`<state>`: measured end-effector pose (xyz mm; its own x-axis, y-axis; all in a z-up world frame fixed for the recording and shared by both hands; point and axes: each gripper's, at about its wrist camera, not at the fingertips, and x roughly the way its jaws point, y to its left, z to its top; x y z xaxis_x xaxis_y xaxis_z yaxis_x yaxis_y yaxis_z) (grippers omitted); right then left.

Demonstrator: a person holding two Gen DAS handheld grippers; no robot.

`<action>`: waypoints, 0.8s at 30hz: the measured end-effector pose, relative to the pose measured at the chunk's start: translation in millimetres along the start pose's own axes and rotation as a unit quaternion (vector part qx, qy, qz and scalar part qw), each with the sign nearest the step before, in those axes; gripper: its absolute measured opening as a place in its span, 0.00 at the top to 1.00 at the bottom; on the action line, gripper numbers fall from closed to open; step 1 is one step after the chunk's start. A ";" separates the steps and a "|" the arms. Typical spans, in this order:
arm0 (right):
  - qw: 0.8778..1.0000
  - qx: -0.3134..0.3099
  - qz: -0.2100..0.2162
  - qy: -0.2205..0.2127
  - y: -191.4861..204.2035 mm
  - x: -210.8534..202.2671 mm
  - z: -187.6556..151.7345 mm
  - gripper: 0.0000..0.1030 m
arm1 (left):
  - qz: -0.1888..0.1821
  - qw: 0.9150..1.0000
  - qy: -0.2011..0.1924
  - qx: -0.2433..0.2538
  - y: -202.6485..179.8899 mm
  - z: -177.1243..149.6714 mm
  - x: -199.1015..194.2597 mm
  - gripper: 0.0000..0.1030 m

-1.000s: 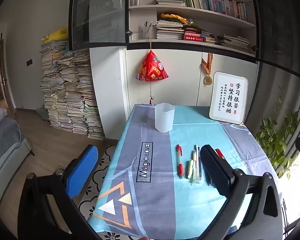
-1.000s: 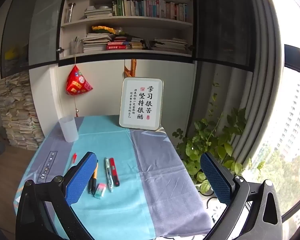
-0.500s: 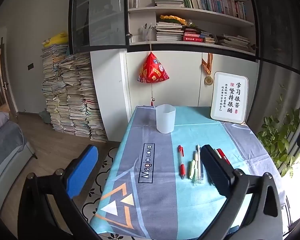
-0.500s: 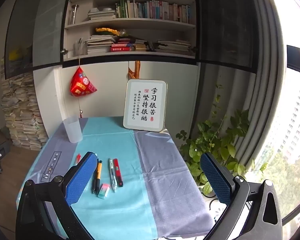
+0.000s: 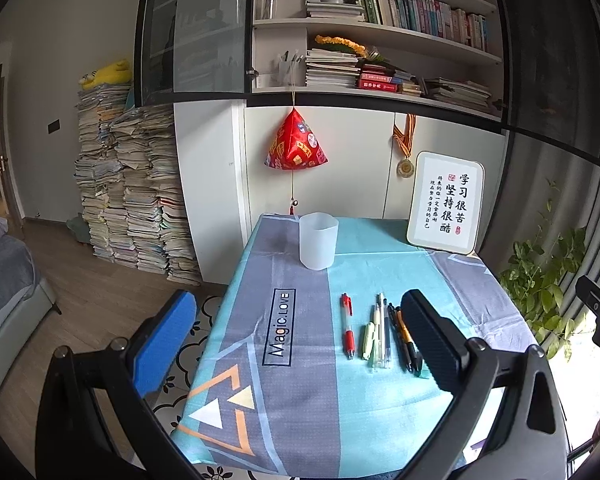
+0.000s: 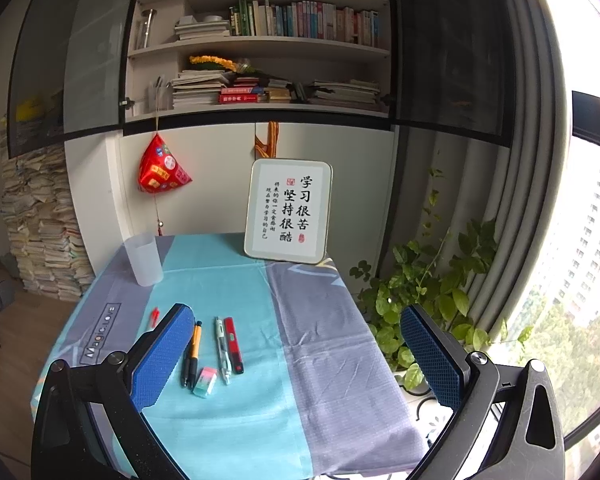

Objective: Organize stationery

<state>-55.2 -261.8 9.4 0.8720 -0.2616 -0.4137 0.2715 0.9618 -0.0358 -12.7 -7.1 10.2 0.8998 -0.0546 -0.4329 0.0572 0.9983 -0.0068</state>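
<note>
Nearest the cameras, the left tongs (image 5: 300,340) and the right tongs (image 6: 298,354) are held spread wide above the near edge of the counter (image 6: 340,360), with nothing between their pads. Beyond them, a row of pens (image 5: 380,336) is laid side by side on the cloth: a red pen (image 5: 347,330) at the left, an orange-and-black one (image 6: 194,346), then a pastel eraser (image 6: 205,381); what seems to be a red utility knife (image 6: 233,345) lies rightmost. Farther back, a translucent cup (image 5: 318,240) is stood upright, well apart from the pens. A framed calligraphy sign (image 6: 288,211) is propped at the far edge.
</note>
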 end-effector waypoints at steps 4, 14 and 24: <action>1.000 0.000 0.003 -0.001 0.5 -0.6 -0.3 0.00 | -0.017 1.000 0.000 0.002 -1.5 -1.3 -2.4 0.01; 1.000 -0.001 0.003 -0.002 0.5 -1.1 -0.2 0.00 | -0.011 1.000 -0.007 0.001 -1.1 -2.0 -5.3 0.01; 1.000 -0.002 0.004 -0.003 1.5 -1.5 0.3 0.00 | -0.012 1.000 -0.010 -0.003 0.5 -2.9 -5.8 0.01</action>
<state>-55.9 -260.0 10.3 0.8767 -0.2550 -0.4080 0.2631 0.9640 -0.0371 -19.1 -6.2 10.1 0.9069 -0.0792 -0.4138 0.0771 0.9968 -0.0218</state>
